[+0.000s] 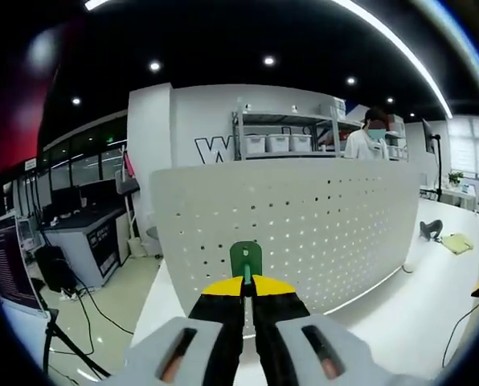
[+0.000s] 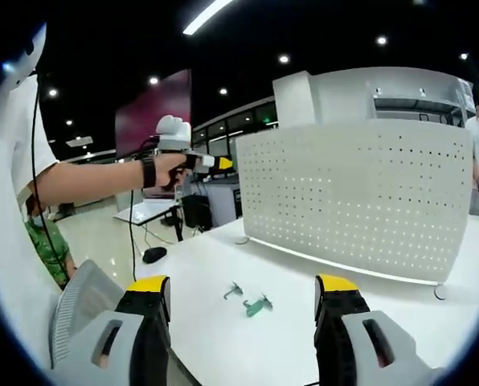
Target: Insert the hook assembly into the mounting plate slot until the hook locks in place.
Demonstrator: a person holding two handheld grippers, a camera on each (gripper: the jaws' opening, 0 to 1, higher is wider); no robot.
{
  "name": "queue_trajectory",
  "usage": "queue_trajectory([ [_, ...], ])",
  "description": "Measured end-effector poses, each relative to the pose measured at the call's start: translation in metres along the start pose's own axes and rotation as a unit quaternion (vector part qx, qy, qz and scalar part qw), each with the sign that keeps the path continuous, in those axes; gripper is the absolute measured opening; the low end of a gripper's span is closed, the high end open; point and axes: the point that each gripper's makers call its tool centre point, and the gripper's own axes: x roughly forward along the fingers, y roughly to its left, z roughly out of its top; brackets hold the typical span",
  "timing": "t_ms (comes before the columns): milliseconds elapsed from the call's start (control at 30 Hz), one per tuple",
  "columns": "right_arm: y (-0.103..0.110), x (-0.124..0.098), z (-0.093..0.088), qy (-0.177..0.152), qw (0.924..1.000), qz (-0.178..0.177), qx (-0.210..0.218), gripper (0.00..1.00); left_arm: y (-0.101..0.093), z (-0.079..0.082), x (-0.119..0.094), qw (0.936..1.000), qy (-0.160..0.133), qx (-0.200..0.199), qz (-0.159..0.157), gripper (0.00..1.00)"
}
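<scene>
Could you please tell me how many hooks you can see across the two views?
3: one green hook held in the left gripper at the white pegboard; a grey hook and another green hook lying on the table. Others may be hidden.

Seen from the left gripper view, the left gripper (image 1: 247, 291) has two black jaws capped in yellow at the tips, rising out of pale grey moulded housings — each housing carries a dark recessed slot with an orange-brown glint inside.

The right gripper (image 2: 243, 291) is built the same way: black jaws, yellow caps, light grey bodies with slotted recesses. Left of the white pegboard (image 2: 360, 193), the person's forearm wears a black wristband (image 2: 148, 173) and a short white sleeve (image 2: 32, 153) — a thin dark cable trails down beside it.
</scene>
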Motion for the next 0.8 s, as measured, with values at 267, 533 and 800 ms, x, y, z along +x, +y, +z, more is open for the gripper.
queue_trajectory([
  [267,-0.005,0.000,-0.002,0.005,1.0000,-0.002,-0.002,0.74,0.007,0.004,0.011,1.0000,-0.004,0.001,0.009,0.02],
  [533,-0.010,0.002,-0.005,0.010,0.9999,-0.006,0.001,0.74,0.010,0.007,0.023,0.9999,-0.003,0.009,0.011,0.02],
  [800,-0.011,0.003,-0.007,0.009,0.9999,-0.008,0.005,0.74,0.019,0.013,0.035,0.9998,-0.006,-0.003,0.018,0.02],
])
